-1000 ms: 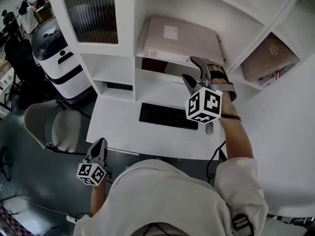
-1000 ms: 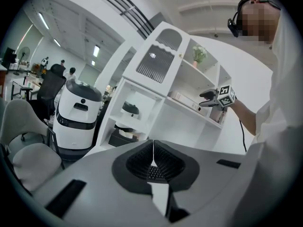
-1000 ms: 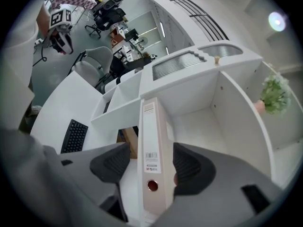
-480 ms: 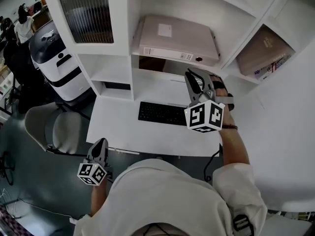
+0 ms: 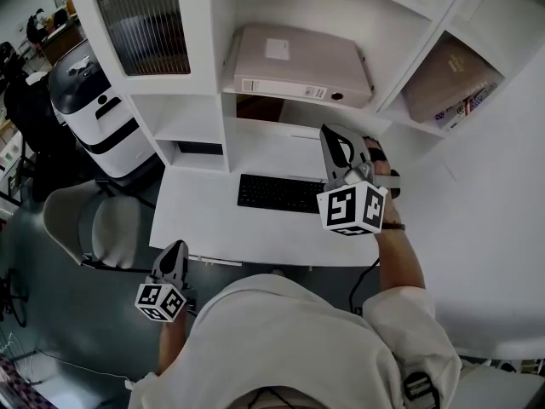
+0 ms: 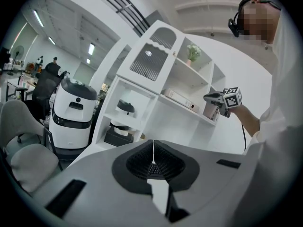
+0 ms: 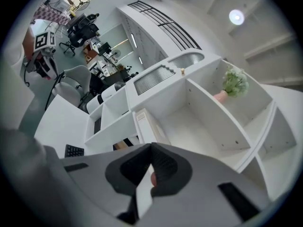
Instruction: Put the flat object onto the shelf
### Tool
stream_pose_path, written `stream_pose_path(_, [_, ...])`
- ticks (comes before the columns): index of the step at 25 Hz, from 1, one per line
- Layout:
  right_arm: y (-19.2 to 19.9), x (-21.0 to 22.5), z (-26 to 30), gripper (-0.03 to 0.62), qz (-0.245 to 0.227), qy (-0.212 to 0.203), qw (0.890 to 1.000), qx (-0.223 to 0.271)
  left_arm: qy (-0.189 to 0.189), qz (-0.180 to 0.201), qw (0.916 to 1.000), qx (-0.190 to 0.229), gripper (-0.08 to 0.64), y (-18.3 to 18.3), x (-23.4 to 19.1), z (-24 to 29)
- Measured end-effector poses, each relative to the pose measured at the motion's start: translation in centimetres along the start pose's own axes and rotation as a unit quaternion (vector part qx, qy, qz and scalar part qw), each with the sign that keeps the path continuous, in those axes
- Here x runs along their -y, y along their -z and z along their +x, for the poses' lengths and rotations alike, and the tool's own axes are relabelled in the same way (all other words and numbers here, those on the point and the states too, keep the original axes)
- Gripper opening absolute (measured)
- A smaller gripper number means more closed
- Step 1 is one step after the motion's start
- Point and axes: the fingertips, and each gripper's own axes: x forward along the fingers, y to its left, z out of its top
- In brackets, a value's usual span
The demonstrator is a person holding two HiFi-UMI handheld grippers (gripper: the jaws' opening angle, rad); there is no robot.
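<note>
The flat object is a beige binder (image 5: pixel 298 62) lying flat on the white shelf (image 5: pixel 294 102) above the desk; its labelled spine (image 7: pixel 146 123) also shows in the right gripper view. My right gripper (image 5: pixel 330 136) hangs in front of and below that shelf, clear of the binder. Its jaws (image 7: pixel 151 151) are shut with nothing between them. My left gripper (image 5: pixel 174 251) is held low at the desk's front left, away from the shelf. It (image 6: pixel 153 151) is shut and empty.
A black keyboard (image 5: pixel 281 196) lies on the white desk (image 5: pixel 204 220). Another binder and books (image 5: pixel 451 79) fill the right compartment. A grey chair (image 5: pixel 89 224) and a white machine (image 5: pixel 98 109) stand at the left. A potted plant (image 7: pixel 234 82) sits on a higher shelf.
My right gripper has drawn back from the binder's front edge toward me and its jaws have closed empty. The binder stays on the shelf. The left gripper has not moved.
</note>
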Motion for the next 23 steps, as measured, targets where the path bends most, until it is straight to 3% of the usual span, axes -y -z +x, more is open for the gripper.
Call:
stream_pose_path(10, [0.3,-0.2,-1.8,0.003,0.090,0.008,0.996,0.018,0.006,0.005,1.0000,0.001,0.005,-0.2,0.5,0.1])
stream_pose_path(23, [0.9,-0.8,-4.2,0.003,0.217,0.021,0.975,0.046,0.015,0.007,0.9999,-0.003,0.005,0.0,1.1,0.0])
